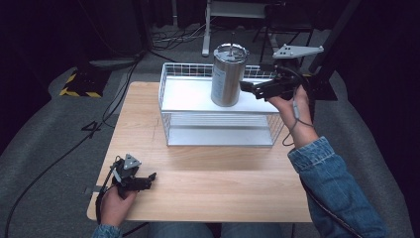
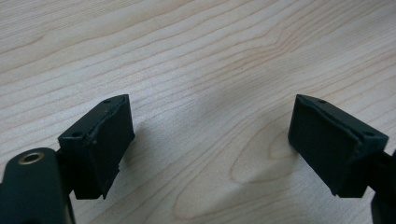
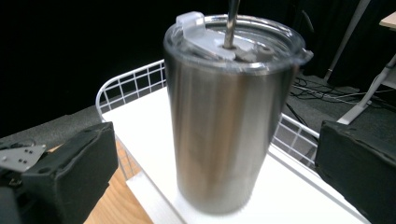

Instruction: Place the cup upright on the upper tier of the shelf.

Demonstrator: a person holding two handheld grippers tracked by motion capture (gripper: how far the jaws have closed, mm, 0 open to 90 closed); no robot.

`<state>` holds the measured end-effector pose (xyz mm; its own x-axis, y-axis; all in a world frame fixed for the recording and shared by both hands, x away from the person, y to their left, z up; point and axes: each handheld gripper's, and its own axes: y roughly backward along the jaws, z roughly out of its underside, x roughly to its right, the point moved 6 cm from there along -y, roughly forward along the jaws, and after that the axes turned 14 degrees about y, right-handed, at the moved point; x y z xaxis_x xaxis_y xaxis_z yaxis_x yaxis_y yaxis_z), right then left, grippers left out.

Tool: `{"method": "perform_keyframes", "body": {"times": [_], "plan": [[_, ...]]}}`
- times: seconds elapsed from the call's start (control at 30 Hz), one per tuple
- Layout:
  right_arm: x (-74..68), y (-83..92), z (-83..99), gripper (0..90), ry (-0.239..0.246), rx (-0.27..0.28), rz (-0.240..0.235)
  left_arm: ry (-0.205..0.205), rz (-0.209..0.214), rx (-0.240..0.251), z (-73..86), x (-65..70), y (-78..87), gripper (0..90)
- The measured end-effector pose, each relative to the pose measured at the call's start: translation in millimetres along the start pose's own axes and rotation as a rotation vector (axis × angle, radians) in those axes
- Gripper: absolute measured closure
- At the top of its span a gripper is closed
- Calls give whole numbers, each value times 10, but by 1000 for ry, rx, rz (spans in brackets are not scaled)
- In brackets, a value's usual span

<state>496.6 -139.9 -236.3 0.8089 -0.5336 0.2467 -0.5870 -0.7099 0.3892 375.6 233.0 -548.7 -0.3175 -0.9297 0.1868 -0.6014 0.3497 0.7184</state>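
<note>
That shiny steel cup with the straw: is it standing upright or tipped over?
Upright. The cylindrical stainless-steel tumbler stands on its base on the white wire rack's top shelf, clear lid uppermost.

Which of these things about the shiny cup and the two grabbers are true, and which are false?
1. The shiny steel tumbler with a clear lid stands upright on the white top shelf of the wire rack. True.
2. The right hand-held gripper is shut tight on the tumbler. False: its jaws are open, one on each side of the tumbler, with gaps showing.
3. The left hand-held gripper is open over the pale wooden table. True.
4. The left hand-held gripper holds a spoon. False: nothing lies between its jaws.
5. The tumbler lies tipped over on the table. False: it stands upright on the rack.
</note>
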Motion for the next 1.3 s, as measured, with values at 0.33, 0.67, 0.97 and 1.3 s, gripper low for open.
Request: {"method": "perform_keyframes", "body": {"times": [0.33,0.67,0.97,1.3], "plan": [[-7,357,217,0,-1,-11,16,3,1,-2,-3,1,-3,147],[-75,594,424,0,25,-34,38,4,0,-4,-10,-1,-9,147],[-153,809,702,0,-1,-39,49,5,0,-3,-10,0,-9,147],[-213,910,1073,0,-33,-63,67,4,-1,-3,-10,0,-9,147]]}}
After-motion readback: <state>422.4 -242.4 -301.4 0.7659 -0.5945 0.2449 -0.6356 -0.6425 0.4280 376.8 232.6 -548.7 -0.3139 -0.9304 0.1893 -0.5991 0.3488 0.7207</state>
